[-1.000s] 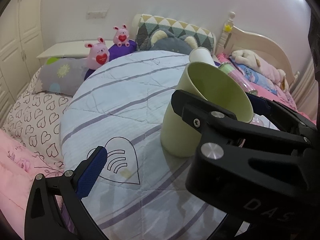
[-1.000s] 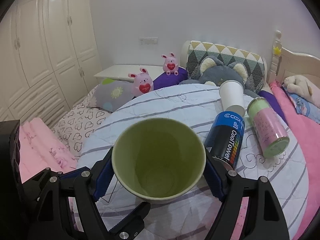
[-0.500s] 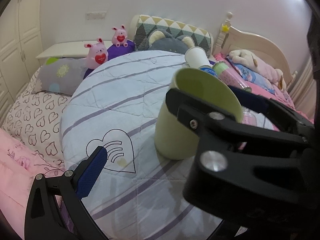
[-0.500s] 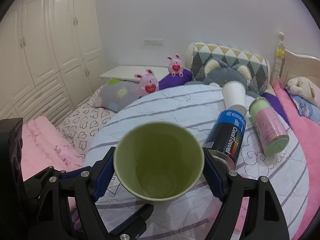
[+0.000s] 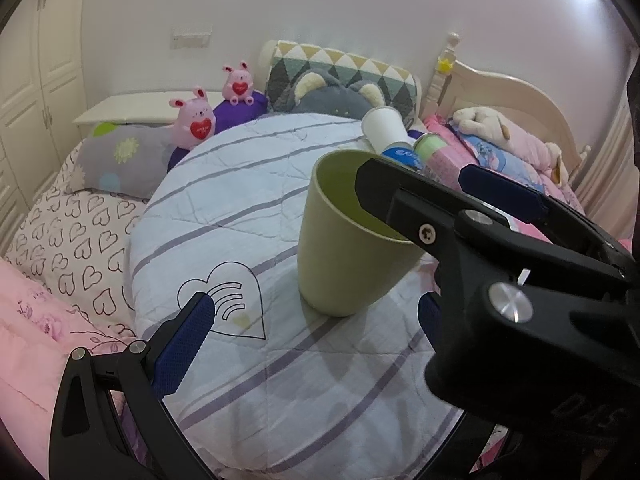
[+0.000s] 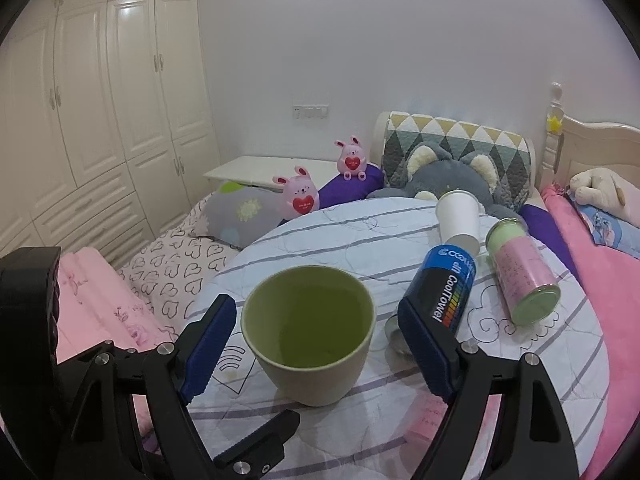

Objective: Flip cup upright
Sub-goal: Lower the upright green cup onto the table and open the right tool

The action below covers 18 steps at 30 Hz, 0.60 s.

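Right wrist: cup (image 6: 310, 334) upright between parted fingers (image 6: 210, 342).

Cup (image 6: 310, 332) was pinched tilted by right gripper (image 6: 312, 344); now released, standing upright on the quilt (image 6: 348, 220), blue pads apart at its 9 and 3 o'clock, clear of the wall. In left view cup (image 5: 348, 240) went from leaning toward 1 o'clock to level.
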Each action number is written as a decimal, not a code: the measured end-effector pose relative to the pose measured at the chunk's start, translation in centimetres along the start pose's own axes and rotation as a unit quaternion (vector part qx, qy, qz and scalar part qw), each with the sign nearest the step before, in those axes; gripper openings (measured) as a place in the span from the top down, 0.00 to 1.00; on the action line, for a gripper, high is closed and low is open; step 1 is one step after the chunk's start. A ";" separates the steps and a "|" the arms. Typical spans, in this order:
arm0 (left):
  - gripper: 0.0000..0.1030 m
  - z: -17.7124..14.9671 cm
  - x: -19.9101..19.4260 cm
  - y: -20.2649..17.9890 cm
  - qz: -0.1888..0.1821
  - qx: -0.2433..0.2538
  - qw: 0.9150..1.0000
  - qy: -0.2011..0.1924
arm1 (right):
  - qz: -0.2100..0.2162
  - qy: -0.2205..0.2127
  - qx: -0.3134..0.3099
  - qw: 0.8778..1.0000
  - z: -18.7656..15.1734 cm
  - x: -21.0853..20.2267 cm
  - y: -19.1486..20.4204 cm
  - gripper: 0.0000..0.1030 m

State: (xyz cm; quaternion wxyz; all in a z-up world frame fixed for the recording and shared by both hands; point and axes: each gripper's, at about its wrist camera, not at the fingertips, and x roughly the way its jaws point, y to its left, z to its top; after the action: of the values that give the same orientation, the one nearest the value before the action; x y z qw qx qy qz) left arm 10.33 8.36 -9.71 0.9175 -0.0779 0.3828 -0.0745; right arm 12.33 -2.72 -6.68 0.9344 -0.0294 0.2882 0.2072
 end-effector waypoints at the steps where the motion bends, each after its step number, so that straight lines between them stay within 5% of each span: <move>1: 0.00 0.0 -0.2 -0.2 -0.002 0.002 1.000 -0.002 | -0.001 -0.004 0.000 1.000 0.0 -0.4 -0.1 0.18; 18: 0.00 -0.8 -4.7 -5.3 0.028 0.046 0.997 -0.050 | -0.031 -0.059 0.034 0.997 -1.1 -7.6 -3.8 0.18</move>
State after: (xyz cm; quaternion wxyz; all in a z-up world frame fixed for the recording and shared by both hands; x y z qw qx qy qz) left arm 6.08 4.08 -5.95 0.9399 -0.0285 0.3343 -0.0628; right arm 7.60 -9.23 -3.61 0.9561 0.0055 0.2386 0.1700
